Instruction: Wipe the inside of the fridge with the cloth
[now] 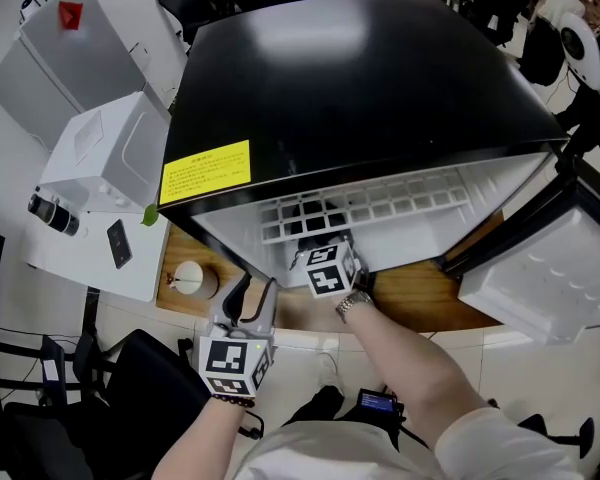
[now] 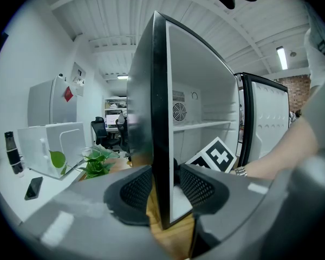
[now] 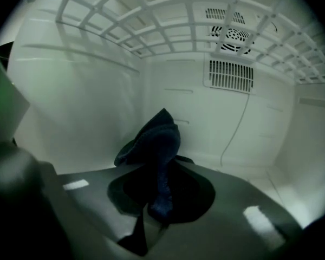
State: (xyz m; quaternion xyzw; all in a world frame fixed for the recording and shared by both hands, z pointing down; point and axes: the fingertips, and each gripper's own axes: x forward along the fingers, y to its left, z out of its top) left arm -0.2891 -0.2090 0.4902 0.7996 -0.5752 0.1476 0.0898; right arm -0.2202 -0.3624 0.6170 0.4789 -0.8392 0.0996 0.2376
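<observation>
The person stands over a small black fridge (image 1: 360, 88) on a wooden table (image 1: 420, 303). Its door (image 1: 540, 268) is swung wide open, off to the right of both grippers.

The left gripper (image 2: 160, 186) sits at the fridge's front left corner. Its jaws stand fairly wide and are clamped on the fridge's side wall (image 2: 160, 118), one pad against the black outer face and the other against the white inner face. Out beyond it to the left a potted plant (image 2: 97, 161) stands on the table, and further left a phone (image 2: 32, 187) lies flat on a white surface. Above this gripper, a yellow label (image 1: 205, 171) is stuck on the fridge's top near the front edge.

The right gripper (image 3: 160, 191) reaches into the fridge, just to the right of the left one and deeper in. Its jaws are nearly together, pinching a dark blue cloth (image 3: 154, 145). The cloth bunches up from between the pads and pokes forward toward the white back wall (image 3: 179, 102). I can't tell from here whether it touches any surface. A white wire shelf (image 3: 168, 26) runs right overhead of this gripper, and a vent grille (image 3: 231, 72) is on the back wall, ahead of it and up to the right.
</observation>
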